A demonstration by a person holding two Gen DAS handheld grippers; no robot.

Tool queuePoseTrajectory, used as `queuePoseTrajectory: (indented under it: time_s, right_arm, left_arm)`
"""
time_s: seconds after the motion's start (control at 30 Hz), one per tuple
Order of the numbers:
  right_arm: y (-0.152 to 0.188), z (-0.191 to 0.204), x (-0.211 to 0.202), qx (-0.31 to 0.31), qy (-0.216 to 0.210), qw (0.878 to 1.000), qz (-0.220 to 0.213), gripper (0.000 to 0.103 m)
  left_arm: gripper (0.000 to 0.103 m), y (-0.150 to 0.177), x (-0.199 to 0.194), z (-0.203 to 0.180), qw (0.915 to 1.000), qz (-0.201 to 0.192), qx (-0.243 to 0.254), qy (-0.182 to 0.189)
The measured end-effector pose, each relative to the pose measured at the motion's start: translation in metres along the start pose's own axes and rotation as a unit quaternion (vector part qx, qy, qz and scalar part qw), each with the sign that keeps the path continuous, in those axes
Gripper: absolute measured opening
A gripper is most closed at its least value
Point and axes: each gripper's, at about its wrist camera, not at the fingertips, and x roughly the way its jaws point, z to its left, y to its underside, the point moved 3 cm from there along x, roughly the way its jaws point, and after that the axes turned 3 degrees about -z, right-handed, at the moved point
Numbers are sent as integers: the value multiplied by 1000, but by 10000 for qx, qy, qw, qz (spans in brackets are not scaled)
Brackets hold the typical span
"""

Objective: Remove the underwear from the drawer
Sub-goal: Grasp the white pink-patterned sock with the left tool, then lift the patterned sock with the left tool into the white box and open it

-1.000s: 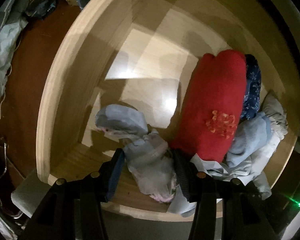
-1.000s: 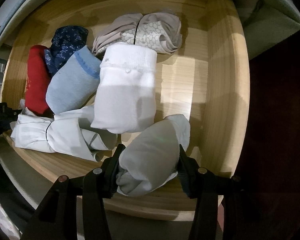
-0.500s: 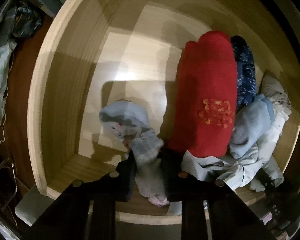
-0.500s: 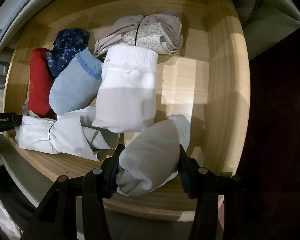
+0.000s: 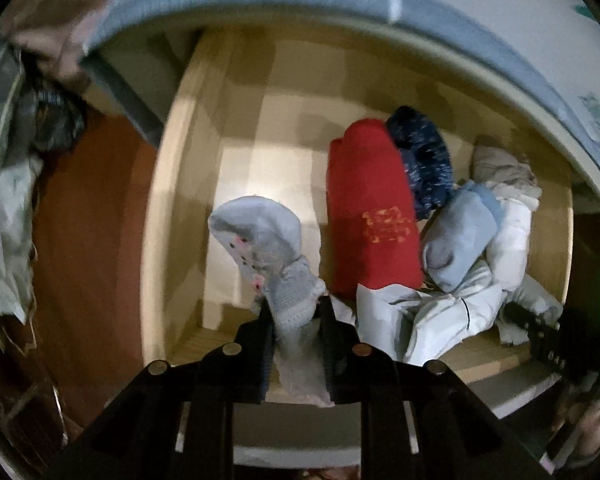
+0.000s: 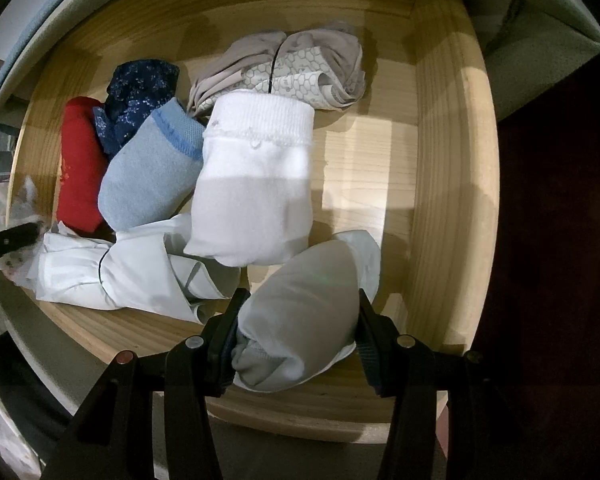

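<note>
An open wooden drawer (image 5: 168,208) (image 6: 452,184) holds several rolled underwear pieces. My left gripper (image 5: 296,312) is shut on a pale blue-grey piece with pink spots (image 5: 260,236) and holds it lifted at the drawer's front left. My right gripper (image 6: 296,320) has its fingers on both sides of a pale grey roll (image 6: 304,312) at the drawer's front right. Other rolls lie between: red (image 5: 372,216) (image 6: 78,168), navy patterned (image 5: 424,160) (image 6: 140,96), light blue (image 5: 460,240) (image 6: 148,176), white (image 6: 256,184), white piped (image 6: 120,272), beige (image 6: 296,64).
A grey-blue padded edge (image 5: 340,4) overhangs the drawer's back. A brown floor (image 5: 88,240) with cloth piles (image 5: 4,240) lies left of the drawer. The right gripper's body (image 5: 548,336) shows at the drawer's front right in the left wrist view.
My left gripper closed on the pale blue-grey piece, then lifted and drew back with it. My right gripper stayed around the grey roll, barely moving.
</note>
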Motion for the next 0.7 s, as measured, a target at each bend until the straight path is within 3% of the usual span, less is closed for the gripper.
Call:
queuePoseTrajectory:
  time_s: [0.2, 0.33, 0.53, 0.7]
  right_arm:
    - [0, 0, 0, -10, 60, 10000, 12, 47]
    - [0, -1, -1, -8, 78, 10000, 13, 46]
    - [-1, 1, 2, 2, 106, 9999, 17, 46]
    - [-3, 3, 3, 0, 112, 9999, 21, 46]
  left_arm:
    - [20, 3, -38, 1, 9970, -564, 525, -29]
    - [20, 7, -65, 4, 9905, -1071, 859, 3]
    - [20, 9, -127, 3, 9723, -1995, 1215, -61]
    - [20, -8, -195, -4, 9480, -2890, 1326, -113]
